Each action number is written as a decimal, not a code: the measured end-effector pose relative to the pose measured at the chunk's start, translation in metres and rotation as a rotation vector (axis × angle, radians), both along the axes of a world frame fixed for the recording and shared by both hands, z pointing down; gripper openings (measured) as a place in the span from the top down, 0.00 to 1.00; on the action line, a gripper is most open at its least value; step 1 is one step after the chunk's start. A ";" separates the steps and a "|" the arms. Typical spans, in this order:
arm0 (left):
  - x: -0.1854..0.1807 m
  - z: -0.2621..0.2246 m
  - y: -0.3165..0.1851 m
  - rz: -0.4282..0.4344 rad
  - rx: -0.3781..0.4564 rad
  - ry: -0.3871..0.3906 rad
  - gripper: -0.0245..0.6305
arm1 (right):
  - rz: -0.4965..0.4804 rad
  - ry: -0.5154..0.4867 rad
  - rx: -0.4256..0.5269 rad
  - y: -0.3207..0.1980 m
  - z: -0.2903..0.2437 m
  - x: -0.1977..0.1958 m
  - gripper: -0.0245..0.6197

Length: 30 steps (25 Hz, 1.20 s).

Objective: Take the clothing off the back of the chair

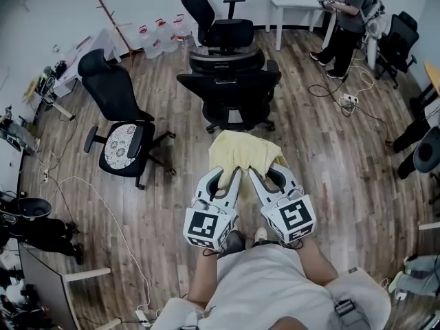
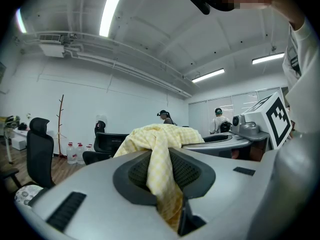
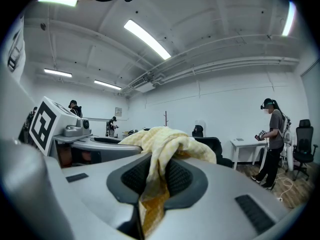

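A pale yellow checked garment (image 1: 239, 152) hangs bunched in the air in front of me, clear of the black office chair (image 1: 230, 88) beyond it. My left gripper (image 1: 232, 172) is shut on the garment's near left edge, and my right gripper (image 1: 253, 173) is shut on its near right edge, the two side by side. In the left gripper view the yellow cloth (image 2: 162, 166) is pinched between the jaws. The right gripper view shows the same cloth (image 3: 156, 186) clamped between its jaws.
A second black chair (image 1: 117, 119) with a patterned seat stands at the left. Another chair (image 1: 214, 19) and water bottles (image 1: 159, 34) are at the back. A person (image 1: 349, 19) stands by a white table (image 1: 292, 2) at the back right. Cables (image 1: 344, 98) lie on the wooden floor.
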<state>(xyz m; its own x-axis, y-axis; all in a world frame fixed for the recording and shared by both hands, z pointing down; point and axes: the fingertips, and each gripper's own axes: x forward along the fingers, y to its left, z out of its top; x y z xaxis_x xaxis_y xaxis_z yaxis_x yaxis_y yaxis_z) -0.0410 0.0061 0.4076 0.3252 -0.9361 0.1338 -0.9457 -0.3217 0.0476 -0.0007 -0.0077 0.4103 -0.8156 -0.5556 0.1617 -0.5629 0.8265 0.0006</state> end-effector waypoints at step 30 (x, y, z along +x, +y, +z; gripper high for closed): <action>-0.019 0.000 -0.004 -0.001 0.001 0.005 0.83 | 0.000 0.003 0.001 -0.006 0.000 -0.019 0.85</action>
